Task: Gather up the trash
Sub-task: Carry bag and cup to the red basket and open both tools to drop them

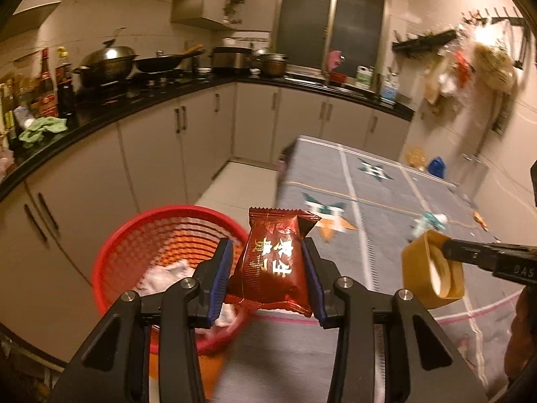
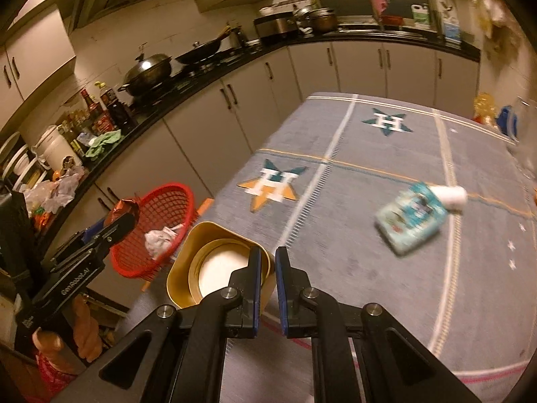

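Grey star-patterned table (image 2: 369, 268): a teal bottle (image 2: 412, 218) lies on its side, well apart from the blue container (image 2: 506, 121) at the far corner.

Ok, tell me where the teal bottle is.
The teal bottle lies on its side on the grey tablecloth, right of the right gripper.

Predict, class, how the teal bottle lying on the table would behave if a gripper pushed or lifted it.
The teal bottle lies on its side on the tablecloth, so it may roll or pivot when nudged. Its body looks flattish, which could limit rolling. It looks like glossy plastic, so it is probably light and somewhat slippery.
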Demonstrator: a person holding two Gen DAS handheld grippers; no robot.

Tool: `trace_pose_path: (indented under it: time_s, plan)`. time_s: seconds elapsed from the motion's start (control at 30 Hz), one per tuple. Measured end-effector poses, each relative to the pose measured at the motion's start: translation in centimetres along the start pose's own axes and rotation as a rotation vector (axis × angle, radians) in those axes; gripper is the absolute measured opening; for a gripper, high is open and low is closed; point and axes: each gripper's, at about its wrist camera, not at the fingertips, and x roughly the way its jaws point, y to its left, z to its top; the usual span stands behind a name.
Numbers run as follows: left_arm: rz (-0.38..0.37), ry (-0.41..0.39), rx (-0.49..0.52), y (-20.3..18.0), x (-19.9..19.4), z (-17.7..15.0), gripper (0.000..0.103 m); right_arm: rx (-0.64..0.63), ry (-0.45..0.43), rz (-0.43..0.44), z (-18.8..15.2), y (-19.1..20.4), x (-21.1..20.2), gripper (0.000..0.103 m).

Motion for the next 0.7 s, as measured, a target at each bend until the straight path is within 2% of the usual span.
trace_pose_path:
  time_s: [0.27, 0.7]
  plan:
    - [0.086, 0.030, -0.029, 4.6, 1.2, 0.0, 0.040, -0.056, 0.017, 0.046, 2.9, 4.8, 3.5, 0.010]
    - [0.133, 0.094, -0.075, 9.1, 3.7, -1.3, 0.040, -0.094, 0.090, 0.096, 5.3, 11.4, 10.2, 0.010]
